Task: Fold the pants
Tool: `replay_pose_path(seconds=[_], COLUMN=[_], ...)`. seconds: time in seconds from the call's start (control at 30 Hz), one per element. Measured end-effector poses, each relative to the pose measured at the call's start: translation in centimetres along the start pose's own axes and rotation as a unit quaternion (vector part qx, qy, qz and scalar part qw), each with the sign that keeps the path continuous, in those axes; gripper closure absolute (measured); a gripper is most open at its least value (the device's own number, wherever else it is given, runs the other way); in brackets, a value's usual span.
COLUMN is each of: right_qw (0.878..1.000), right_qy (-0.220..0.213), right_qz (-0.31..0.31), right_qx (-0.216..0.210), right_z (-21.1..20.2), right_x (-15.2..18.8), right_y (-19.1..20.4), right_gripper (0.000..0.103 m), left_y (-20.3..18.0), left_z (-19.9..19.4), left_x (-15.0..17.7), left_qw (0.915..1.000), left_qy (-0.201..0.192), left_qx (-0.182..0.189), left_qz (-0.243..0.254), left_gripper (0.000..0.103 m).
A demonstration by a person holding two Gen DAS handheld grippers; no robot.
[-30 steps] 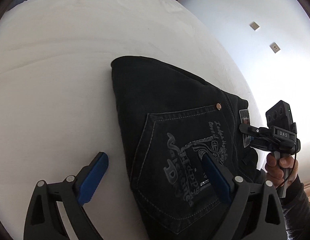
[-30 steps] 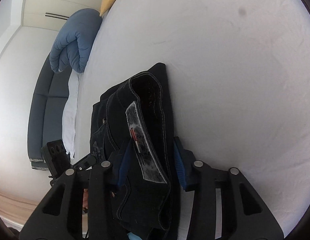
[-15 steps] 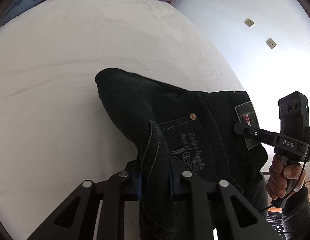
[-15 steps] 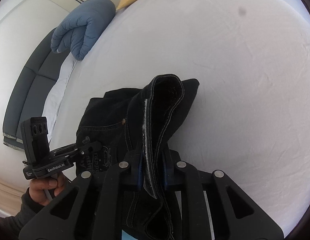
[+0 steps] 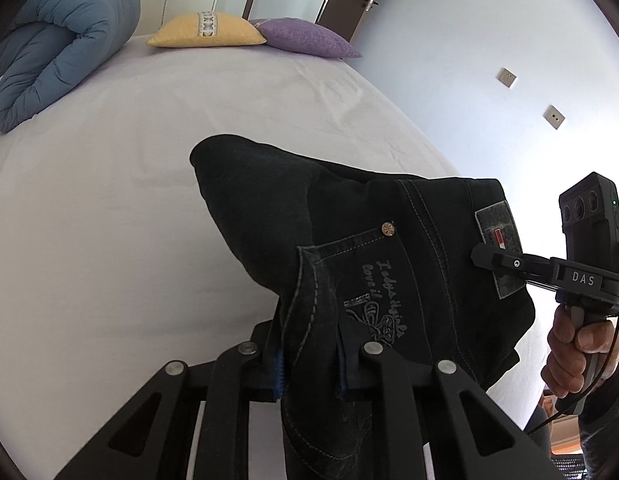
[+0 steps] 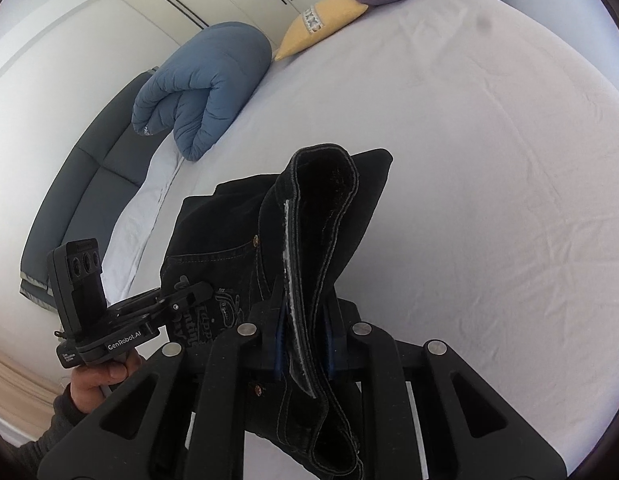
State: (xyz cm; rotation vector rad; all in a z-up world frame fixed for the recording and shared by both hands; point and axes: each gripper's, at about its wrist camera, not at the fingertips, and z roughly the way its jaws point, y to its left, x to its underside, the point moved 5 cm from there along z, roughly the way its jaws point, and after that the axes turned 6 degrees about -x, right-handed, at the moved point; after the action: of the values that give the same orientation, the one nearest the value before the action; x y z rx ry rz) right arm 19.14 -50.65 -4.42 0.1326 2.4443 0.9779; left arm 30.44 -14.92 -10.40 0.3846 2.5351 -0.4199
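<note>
— While both ends hang lifted, how far along?
— Partway: the pants point(image 5: 389, 248) look already doubled over the bed point(image 5: 109, 220). The left gripper point(image 5: 309, 364) and right gripper point(image 6: 305, 344) each pinch denim; laying flat remains.

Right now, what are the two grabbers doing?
Left gripper: jaws closed on the black pants.
Right gripper: jaws closed on the pants' waistband.

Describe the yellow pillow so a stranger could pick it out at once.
Start from the big white bed and look to its far end, near the wardrobe doors. Two pillows lie there side by side, right of the rolled blue duvet. The yellow pillow is the one nearer the duvet, with a patterned white band; the purple pillow is plain.
</note>
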Motion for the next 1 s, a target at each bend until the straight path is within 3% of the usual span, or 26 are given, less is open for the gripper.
replay_pose_path(seconds=[0.17, 0.27, 0.33, 0.37, 0.47, 0.53, 0.57, 0.6, 0.63, 0.67, 0.7, 0.73, 0.8, 0.87, 0.93, 1.0], right_qw=[0.998, 0.995, 0.994, 0.993, 0.994, 0.996, 0.996, 0.996, 0.996, 0.995, 0.993, 0.988, 0.975, 0.953, 0.924, 0.894], right_qy=[0.027, 0.038, 0.027, 0.020, 0.011, -0.003, -0.016, -0.034, -0.050, -0.065, -0.083, -0.111, -0.165, -0.229, -0.298, -0.366], right_qz=[0.052, 0.088, 0.108, 0.112, 0.107, 0.092, 0.083, 0.067, 0.048, 0.030, 0.010, -0.020, -0.074, -0.118, -0.156, -0.179], right_qx=[0.013, 0.028, -0.001, -0.015, -0.014, 0.020, 0.036, 0.051, 0.058, 0.066, 0.080, 0.101, 0.128, 0.161, 0.179, 0.188], right_z=[4.1, 5.7, 5.8, 5.6, 4.6, 2.8, 2.1, 0.8, -0.4, -2.1, -3.9, -6.1, -9.5, -12.9, -16.9, -20.9], right_x=[-1.1, -0.6, -0.2, 0.1, 0.5, 0.9, 1.1, 1.2, 1.3, 1.5, 1.6, 1.9, 2.2, 2.3, 2.8, 4.0], right_y=[-6.7, -11.0, -12.5, -12.8, -12.9, -12.4, -11.7, -10.7, -9.3, -8.1, -6.7, -4.8, -0.7, 3.6, 7.9, 11.4], right_gripper=[0.089, 0.084, 0.081, 0.078, 0.073, 0.057, 0.047, 0.044, 0.044, 0.042, 0.038, 0.036, 0.033, 0.027, 0.020, 0.005], left_y=[1.7, 2.7, 3.3, 3.5, 3.7, 3.8, 3.4, 3.3, 2.4, 1.5, 0.6, -1.0, -3.0, -5.1, -6.3, -6.7], left_z=[6.0, 9.4, 10.1, 10.2, 9.5, 7.7, 6.0, 4.2, 1.5, -0.7, -3.2, -6.4, -11.1, -15.6, -19.6, -23.1], left_x=[-0.8, 0.3, 0.7, 0.8, 1.3, 1.3, 1.4, 1.6, 1.7, 1.9, 2.2, 2.6, 3.5, 4.5, 5.4, 6.1], left_qw=[0.9994, 0.9984, 0.9986, 0.9986, 0.9988, 0.9984, 0.9980, 0.9968, 0.9928, 0.9869, 0.9780, 0.9640, 0.9413, 0.9143, 0.9004, 0.8920], left_qy=[0.032, 0.051, 0.045, 0.041, 0.030, 0.012, -0.012, -0.039, -0.082, -0.118, -0.159, -0.211, -0.278, -0.331, -0.353, -0.375], left_qx=[-0.011, -0.021, -0.025, -0.027, -0.022, -0.048, -0.059, -0.068, -0.088, -0.109, -0.132, -0.154, -0.179, -0.221, -0.243, -0.246], left_qz=[0.006, -0.005, -0.015, -0.018, -0.031, -0.027, -0.020, -0.013, 0.001, 0.015, 0.030, 0.051, 0.070, 0.077, 0.072, 0.056], left_gripper=[0.083, 0.070, 0.060, 0.054, 0.051, 0.049, 0.040, 0.026, 0.017, 0.001, 0.000, 0.000, 0.000, 0.000, 0.000, 0.000])
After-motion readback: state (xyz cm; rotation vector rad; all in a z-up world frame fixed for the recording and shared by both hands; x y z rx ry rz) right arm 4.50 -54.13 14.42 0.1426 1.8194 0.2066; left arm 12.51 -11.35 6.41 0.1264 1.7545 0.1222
